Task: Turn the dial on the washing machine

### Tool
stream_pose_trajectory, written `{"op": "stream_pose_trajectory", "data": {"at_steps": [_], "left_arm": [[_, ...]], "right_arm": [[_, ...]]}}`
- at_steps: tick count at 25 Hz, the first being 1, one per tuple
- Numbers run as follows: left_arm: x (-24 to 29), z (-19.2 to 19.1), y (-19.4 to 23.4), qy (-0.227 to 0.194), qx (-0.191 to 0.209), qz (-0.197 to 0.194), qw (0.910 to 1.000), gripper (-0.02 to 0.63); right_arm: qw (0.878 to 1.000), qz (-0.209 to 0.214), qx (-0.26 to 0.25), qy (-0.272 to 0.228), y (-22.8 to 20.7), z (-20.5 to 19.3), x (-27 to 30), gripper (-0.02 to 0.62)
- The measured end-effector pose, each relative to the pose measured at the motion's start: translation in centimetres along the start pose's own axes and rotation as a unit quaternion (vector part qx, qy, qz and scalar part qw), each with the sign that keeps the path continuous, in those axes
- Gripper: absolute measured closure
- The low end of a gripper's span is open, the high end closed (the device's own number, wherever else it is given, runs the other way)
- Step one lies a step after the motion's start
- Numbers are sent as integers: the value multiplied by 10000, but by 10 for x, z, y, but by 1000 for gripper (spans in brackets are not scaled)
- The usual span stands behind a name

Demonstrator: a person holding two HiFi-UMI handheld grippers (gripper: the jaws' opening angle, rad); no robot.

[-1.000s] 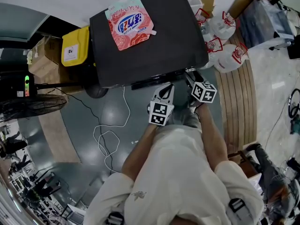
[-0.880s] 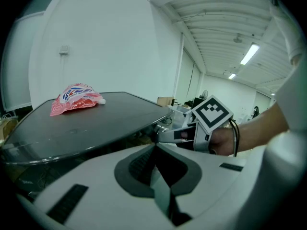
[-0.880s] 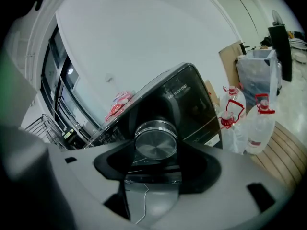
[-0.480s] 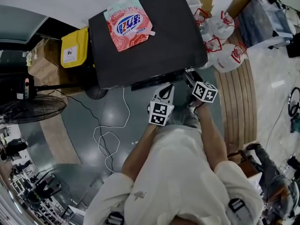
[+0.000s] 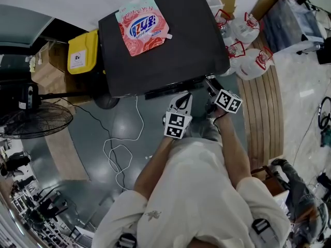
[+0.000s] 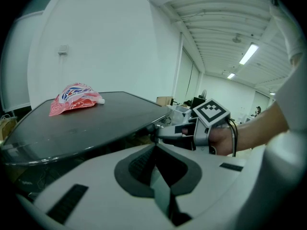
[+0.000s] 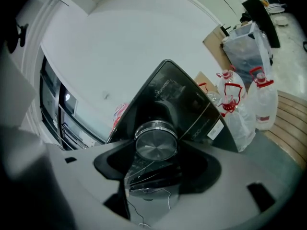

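You look to be mid-turn: your right hand-held gripper (image 7: 156, 153), jaws just eased slightly wider, grasps the washing machine (image 5: 165, 40) dial (image 7: 155, 140) between its tips, while your left hand-held gripper (image 6: 154, 147) sits clenched and empty alongside, so roll that wrist next, keeping the pinch firm.

Brushed, shiny metal dial (image 7: 156, 146); glossy, smooth black washing machine (image 5: 181, 50) top; crinkled glossy plastic pouch (image 5: 142, 25).

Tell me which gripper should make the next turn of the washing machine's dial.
Right. The right gripper clasps the round brushed-metal dial on the front of the black washing machine. The left gripper, jaws shut and empty, hangs beside it, off the dial.
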State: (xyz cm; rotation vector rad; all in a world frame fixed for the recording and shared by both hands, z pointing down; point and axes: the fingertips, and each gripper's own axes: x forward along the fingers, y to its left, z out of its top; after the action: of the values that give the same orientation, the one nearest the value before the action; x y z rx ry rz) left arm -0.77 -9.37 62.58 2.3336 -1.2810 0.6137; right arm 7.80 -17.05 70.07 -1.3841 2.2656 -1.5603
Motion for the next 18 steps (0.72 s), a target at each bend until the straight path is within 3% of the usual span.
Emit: {"op": "stream_pose_trajectory", "data": {"at_steps": [14,18], "left_arm": [[1,-1,-1,22,17,-23,10000,594],[0,0,0,22,21,-20,10000,594]], "right_arm": [[9941,405,973,-249,2,2,0,310],[9932,443,1042,-278,2,1,-1,310]]}}
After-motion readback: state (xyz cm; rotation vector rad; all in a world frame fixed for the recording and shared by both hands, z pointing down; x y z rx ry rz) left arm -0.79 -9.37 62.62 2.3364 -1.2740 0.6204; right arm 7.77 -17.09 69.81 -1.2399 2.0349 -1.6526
